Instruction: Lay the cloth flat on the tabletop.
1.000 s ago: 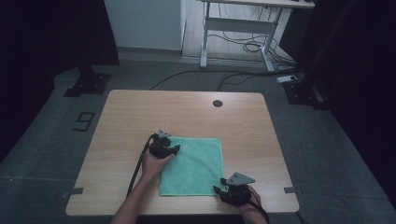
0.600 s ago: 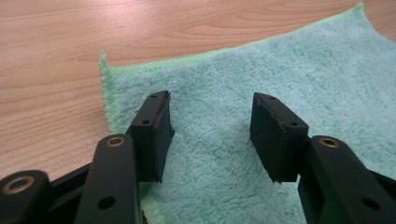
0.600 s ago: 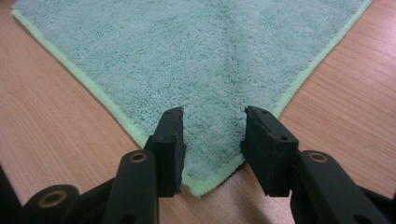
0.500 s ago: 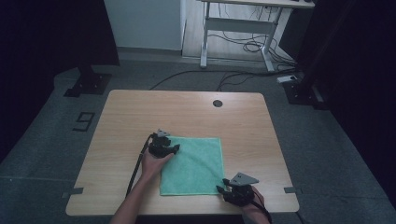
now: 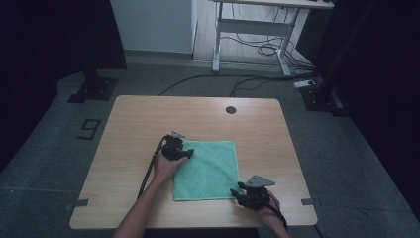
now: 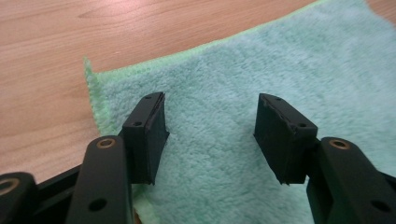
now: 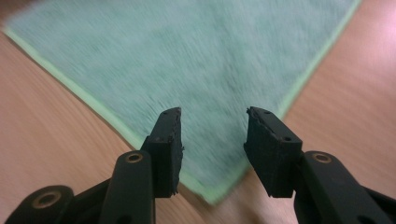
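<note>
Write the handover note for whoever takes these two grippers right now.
Left gripper: jaws open, just widened, over the green cloth near its far left corner; nothing pinched.
Right gripper: jaws open, straddling the cloth's near right corner; nothing pinched.
Cloth: flat on the wooden table, one layer as far as I can tell.
Done: both grippers placed at opposite corners.
Left: probably close on the corners and fold or lift; no grip yet.

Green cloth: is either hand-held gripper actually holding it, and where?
Neither holds it. The left hand-held gripper stands open over the green cloth near a corner; the right hand-held gripper stands open over another corner.
</note>
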`<state>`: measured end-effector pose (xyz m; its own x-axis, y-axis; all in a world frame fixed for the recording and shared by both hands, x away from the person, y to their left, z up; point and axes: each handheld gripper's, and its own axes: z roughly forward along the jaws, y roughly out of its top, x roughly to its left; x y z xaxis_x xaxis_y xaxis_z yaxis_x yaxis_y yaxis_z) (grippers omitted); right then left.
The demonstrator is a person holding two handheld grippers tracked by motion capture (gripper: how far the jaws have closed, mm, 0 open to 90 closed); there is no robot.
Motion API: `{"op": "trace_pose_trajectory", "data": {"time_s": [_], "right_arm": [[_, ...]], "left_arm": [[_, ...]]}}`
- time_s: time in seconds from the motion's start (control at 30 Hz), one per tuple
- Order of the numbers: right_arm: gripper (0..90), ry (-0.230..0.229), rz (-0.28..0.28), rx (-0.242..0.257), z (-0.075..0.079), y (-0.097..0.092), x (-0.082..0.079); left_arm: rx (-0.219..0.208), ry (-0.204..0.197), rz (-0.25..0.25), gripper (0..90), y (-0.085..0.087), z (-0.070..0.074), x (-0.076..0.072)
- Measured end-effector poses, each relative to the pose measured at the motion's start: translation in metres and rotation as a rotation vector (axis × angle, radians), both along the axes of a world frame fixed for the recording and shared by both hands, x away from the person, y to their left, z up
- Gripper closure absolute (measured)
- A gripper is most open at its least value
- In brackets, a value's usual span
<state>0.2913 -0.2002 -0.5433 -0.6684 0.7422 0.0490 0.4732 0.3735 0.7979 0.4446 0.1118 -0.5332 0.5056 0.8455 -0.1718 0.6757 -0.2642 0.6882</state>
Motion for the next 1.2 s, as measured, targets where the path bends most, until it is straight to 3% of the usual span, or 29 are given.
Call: {"op": "trace_pose_trajectory", "data": {"time_s": [0.13, 0.23, 0.33, 0.5, 0.57, 0.7, 1.03, 1.13, 1.2], "right_arm": [[54.2, -0.049, 0.026, 0.014, 0.022, 0.019, 0.007], [53.6, -0.050, 0.039, 0.007, 0.025, 0.032, 0.014], [52.1, -0.018, 0.061, -0.011, 0.018, 0.052, 0.029], [46.8, 0.012, 0.081, -0.070, 0.003, 0.071, 0.042], [44.8, 0.025, 0.090, -0.100, -0.003, 0.077, 0.044], [43.8, 0.030, 0.082, -0.089, -0.006, 0.075, 0.044], [44.8, 0.020, 0.028, -0.066, -0.008, 0.055, 0.044], [44.0, 0.020, 0.022, -0.081, -0.005, 0.058, 0.044], [43.8, 0.013, 0.045, -0.047, -0.001, 0.065, 0.043]], "left_arm": [[0.008, -0.028, -0.030, 44.3, -0.006, 0.007, -0.004], [0.065, -0.035, -0.053, 44.1, -0.013, 0.005, -0.007], [0.119, -0.033, -0.077, 43.9, -0.019, -0.003, -0.008], [0.096, -0.056, -0.075, 43.1, -0.017, -0.009, -0.006], [0.106, -0.068, -0.077, 42.9, -0.018, -0.010, -0.006], [0.115, -0.070, -0.074, 42.2, -0.019, -0.010, -0.006], [0.078, -0.048, -0.078, 40.4, -0.020, -0.009, 0.000], [0.089, -0.043, -0.082, 39.2, -0.022, -0.008, 0.001], [0.089, -0.039, -0.087, 40.2, -0.020, -0.007, 0.002]]}}
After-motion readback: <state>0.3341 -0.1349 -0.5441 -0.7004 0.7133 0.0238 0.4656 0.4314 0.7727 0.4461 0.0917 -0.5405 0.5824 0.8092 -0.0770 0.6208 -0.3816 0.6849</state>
